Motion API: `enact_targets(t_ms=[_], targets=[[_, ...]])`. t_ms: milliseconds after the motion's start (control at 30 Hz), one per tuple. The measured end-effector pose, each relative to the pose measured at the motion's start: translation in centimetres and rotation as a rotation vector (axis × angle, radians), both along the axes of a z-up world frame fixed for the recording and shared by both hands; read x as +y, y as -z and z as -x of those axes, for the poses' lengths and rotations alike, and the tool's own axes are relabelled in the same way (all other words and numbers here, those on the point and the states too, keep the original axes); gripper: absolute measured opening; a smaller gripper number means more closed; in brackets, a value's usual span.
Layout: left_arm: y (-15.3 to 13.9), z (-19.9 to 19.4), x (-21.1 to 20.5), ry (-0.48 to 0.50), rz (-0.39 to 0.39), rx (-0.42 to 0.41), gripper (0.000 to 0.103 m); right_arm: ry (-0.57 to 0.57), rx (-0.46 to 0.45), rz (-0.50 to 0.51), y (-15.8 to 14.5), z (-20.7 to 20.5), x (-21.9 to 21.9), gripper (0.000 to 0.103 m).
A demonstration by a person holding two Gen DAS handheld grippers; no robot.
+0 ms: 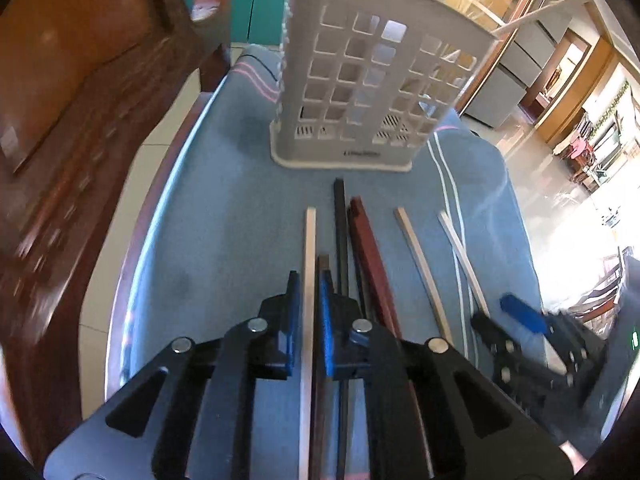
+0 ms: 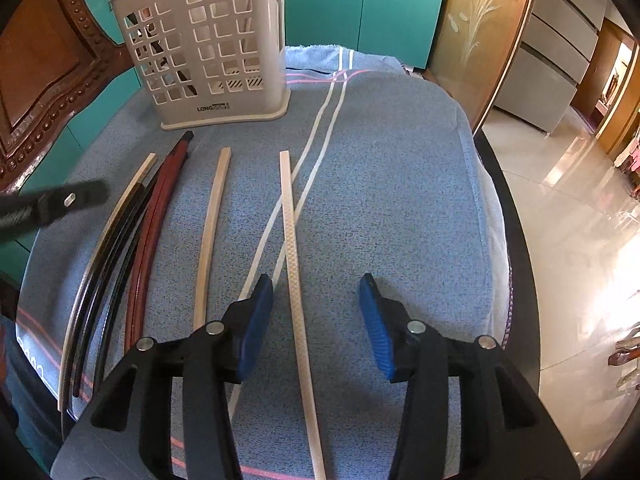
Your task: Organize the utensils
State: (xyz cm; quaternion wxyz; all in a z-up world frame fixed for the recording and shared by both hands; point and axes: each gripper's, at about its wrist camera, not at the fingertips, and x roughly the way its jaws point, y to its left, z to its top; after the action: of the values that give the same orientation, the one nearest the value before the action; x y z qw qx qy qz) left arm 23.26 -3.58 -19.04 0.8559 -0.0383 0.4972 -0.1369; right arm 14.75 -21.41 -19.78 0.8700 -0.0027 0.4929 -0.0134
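Observation:
Several chopsticks lie side by side on a blue towel (image 2: 380, 168). A grey perforated utensil holder (image 1: 372, 92) stands at the far end; it also shows in the right wrist view (image 2: 212, 48). My left gripper (image 1: 310, 292) has its jaws close around a pale chopstick (image 1: 309, 248); black (image 1: 341, 224) and dark red (image 1: 368, 248) chopsticks lie just to its right. My right gripper (image 2: 316, 300) is open, its jaws on either side of a pale patterned chopstick (image 2: 292, 248) lying on the towel. Another pale chopstick (image 2: 212, 216) lies to its left.
A carved dark wooden chair (image 1: 80, 120) stands to the left of the table. Teal cabinets (image 2: 384, 4) are behind the holder. The table edge (image 2: 508, 216) falls off to the right onto a shiny tiled floor (image 2: 568, 216).

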Motion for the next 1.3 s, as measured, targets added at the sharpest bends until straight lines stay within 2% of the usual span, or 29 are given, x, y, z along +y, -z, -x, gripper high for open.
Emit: enact_targets(t_ms=[100,300,567,600,700,767,833,933,1100,1300], targets=[[0.8,-2.0,-0.7,0.001,-0.041,0.014,0.010,-0.002,0.000,0.001,0.0,0.1,-0.1,0.047],[1.8,-3.4,-1.2,-0.021,-0.074,0.043,0.012,-0.005,0.008,0.007,0.1,-0.4,-0.1,0.049],[1.8,-3.4,-3.0,0.008,-0.156,0.034,0.012,-0.031,0.059,0.012,0.1,-5.7,0.3,0.048],[1.8,-3.4,-3.3,0.008,-0.168,0.032,0.012,-0.038,0.062,0.009,0.0,-6.2,0.5,0.042],[1.8,-3.3,-3.8,0.000,-0.185,0.025,0.011,-0.060,0.079,-0.020,-0.1,-7.0,0.9,0.007],[1.8,-3.3,-3.9,-0.011,-0.188,0.018,0.007,-0.068,0.071,-0.033,-0.4,-6.9,1.1,0.006],[1.2,-3.0,-3.5,-0.033,-0.169,0.013,0.007,-0.072,0.012,-0.044,-1.5,-6.2,1.0,0.006],[-0.9,-2.1,-1.9,-0.055,-0.135,-0.037,0.007,-0.058,-0.085,-0.059,-4.7,-4.8,0.3,0.006],[-7.3,1.3,-0.7,-0.047,-0.094,-0.186,0.007,-0.089,-0.241,-0.109,-11.5,-1.6,-0.8,0.006],[-14.5,5.9,0.2,-0.017,-0.004,-0.333,0.007,-0.141,-0.374,-0.108,-17.3,2.2,-0.8,0.006]])
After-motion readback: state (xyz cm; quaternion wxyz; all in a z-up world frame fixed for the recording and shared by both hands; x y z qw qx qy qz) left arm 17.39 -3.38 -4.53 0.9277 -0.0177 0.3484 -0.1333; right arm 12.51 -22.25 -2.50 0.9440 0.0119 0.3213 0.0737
